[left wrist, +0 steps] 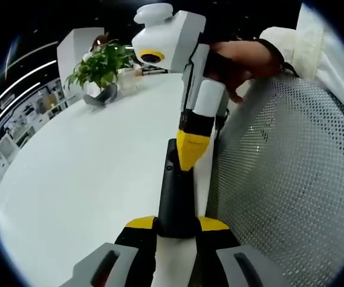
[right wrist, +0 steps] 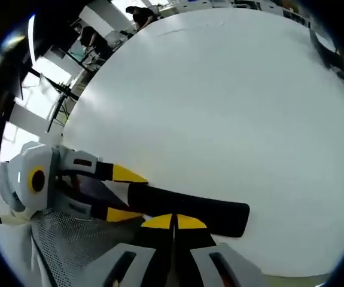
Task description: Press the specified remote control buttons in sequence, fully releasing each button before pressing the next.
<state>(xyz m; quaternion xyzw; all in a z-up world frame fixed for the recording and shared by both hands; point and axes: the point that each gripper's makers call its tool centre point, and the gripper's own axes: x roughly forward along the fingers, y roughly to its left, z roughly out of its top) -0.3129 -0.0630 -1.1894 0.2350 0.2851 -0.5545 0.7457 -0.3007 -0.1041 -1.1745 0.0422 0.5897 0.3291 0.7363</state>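
Broad white worktop (left wrist: 82,173) carrying the scene, potted plant (left wrist: 100,69) at its far side, mesh chair back (left wrist: 291,179) along its near edge. Black remote control (left wrist: 176,191) lying flat at that edge, clamped at one end between the left gripper (left wrist: 176,226) fingers, apparently to steady it for pressing. Right gripper (left wrist: 191,156) angled down, yellow-tipped fingers pressed together on the remote's upper face, a hand (left wrist: 243,57) gripping its body behind.

No text, label, brand, number or sign could be read anywhere. The black remote control (left wrist: 175,191) showed no legible markings, and the far shelves (left wrist: 22,119) at left were too blurred.
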